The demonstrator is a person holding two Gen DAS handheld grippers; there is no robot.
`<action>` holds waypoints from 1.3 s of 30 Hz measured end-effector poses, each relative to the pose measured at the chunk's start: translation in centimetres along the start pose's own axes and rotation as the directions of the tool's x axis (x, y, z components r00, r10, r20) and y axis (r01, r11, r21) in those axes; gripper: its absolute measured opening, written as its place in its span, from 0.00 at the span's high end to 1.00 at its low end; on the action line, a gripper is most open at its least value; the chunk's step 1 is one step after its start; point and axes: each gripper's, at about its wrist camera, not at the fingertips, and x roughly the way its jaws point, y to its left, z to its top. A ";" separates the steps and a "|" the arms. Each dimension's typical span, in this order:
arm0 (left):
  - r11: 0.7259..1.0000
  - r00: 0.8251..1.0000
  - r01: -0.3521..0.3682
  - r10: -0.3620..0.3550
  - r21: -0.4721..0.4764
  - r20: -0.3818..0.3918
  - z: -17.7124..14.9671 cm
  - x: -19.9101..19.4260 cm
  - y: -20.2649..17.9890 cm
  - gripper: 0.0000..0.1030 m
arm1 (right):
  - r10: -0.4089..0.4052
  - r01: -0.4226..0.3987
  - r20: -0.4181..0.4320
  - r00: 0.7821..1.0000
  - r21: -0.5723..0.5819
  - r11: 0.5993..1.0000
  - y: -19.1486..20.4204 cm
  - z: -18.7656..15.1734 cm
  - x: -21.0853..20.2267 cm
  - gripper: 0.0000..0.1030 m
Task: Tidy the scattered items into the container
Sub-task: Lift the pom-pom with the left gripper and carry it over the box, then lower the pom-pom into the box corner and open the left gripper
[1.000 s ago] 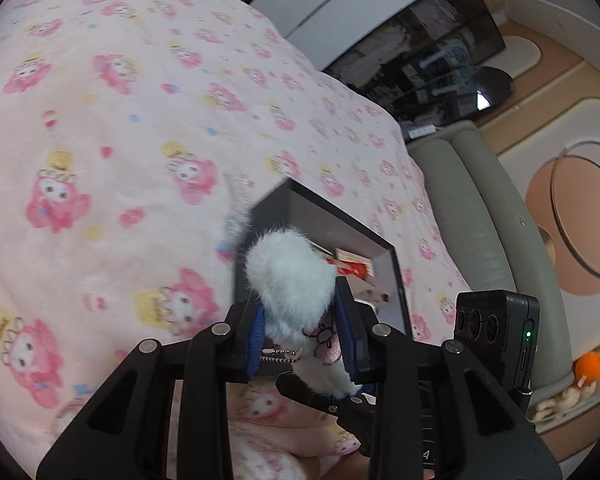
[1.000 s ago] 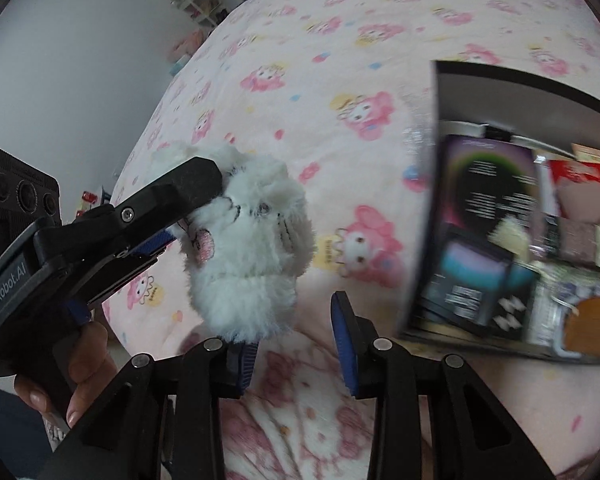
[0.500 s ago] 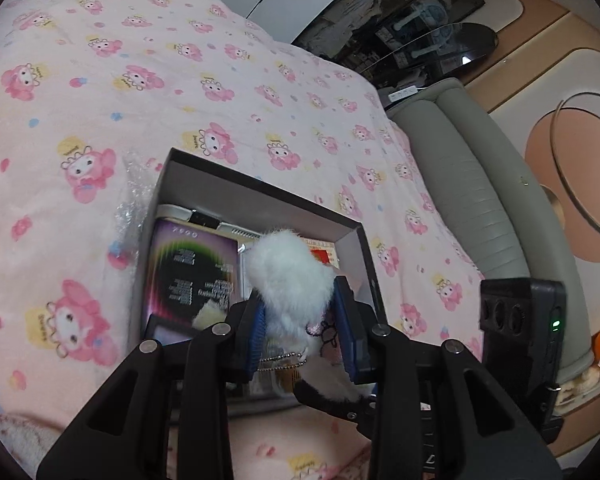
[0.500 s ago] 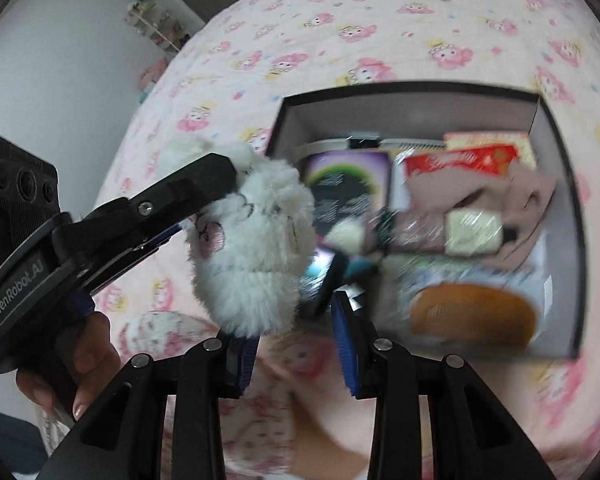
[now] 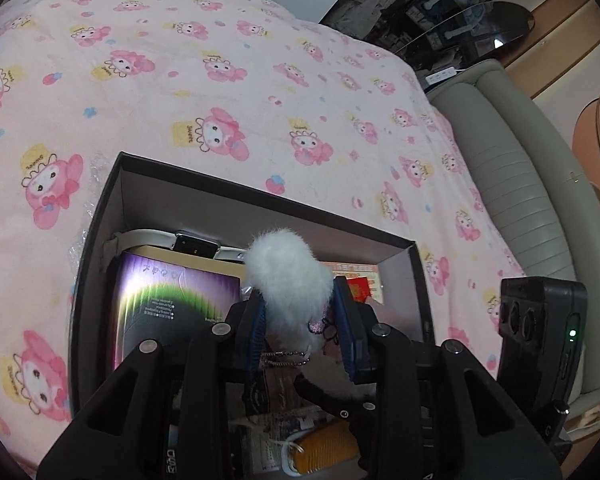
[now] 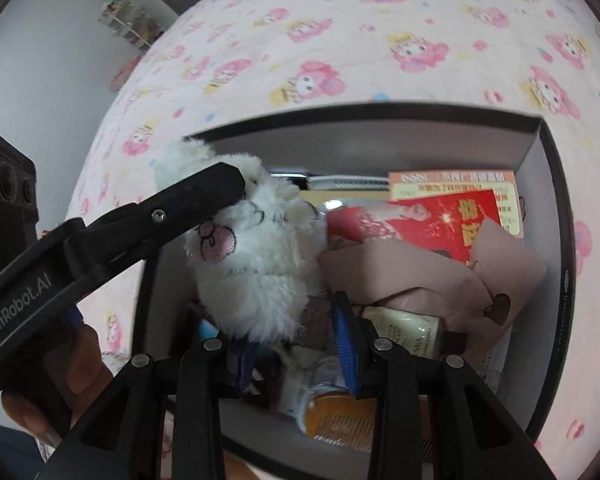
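Left gripper (image 5: 302, 330) clamps white plush (image 5: 286, 276) (face (image 6: 236, 236) right-view only).

— What was the toy like?
— A fluffy white plush toy (image 5: 288, 280), pink embroidered patch on it, a small bead chain hanging below; it was pinched and held up over the box.
— And the box (image 6: 556, 216)?
— Black-walled, open, resting on the bedspread, already crowded with packets and boxes.
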 end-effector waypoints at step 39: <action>0.938 0.927 -0.325 0.341 0.119 -0.156 -0.5 5.1 0.2 0.58 | -0.259 0.258 0.008 0.966 0.087 0.962 -4.2 2.9 2.7 0.70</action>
